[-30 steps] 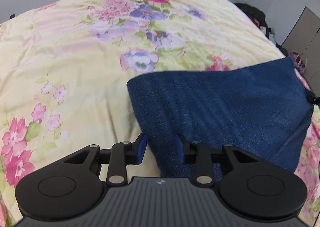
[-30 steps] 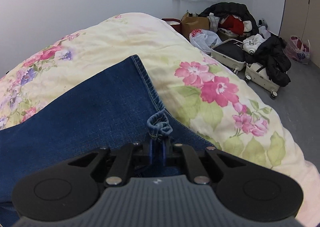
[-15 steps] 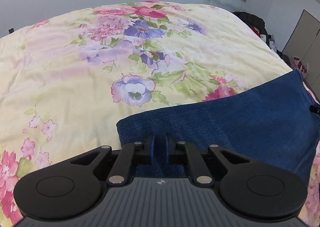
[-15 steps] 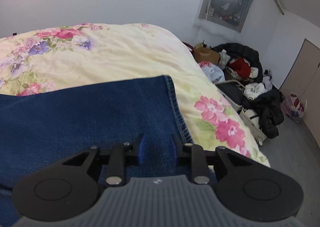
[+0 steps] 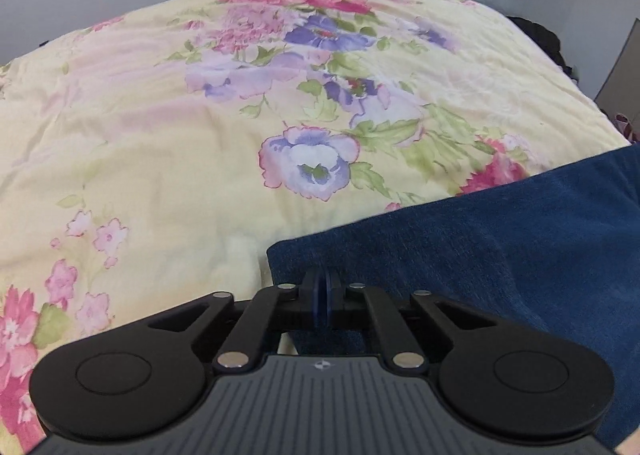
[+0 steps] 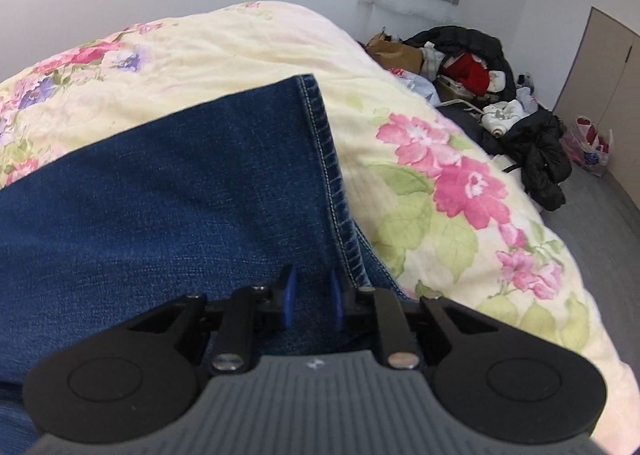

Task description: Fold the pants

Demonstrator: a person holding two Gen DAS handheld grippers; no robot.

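Pants (image 6: 168, 191) of blue denim are spread on the floral bedspread (image 5: 168, 159), directly ahead of and beneath both grippers. The left gripper (image 5: 322, 297) is clamped onto the near corner of the folded cloth. The right gripper (image 6: 311, 301) is seen with its blue pads slightly parted, having just been closing, with denim beside the stitched hem (image 6: 332, 183) between them; a firm pinch cannot be confirmed. If the fold is lifted now, the right side could be dropped and the layers skewed.
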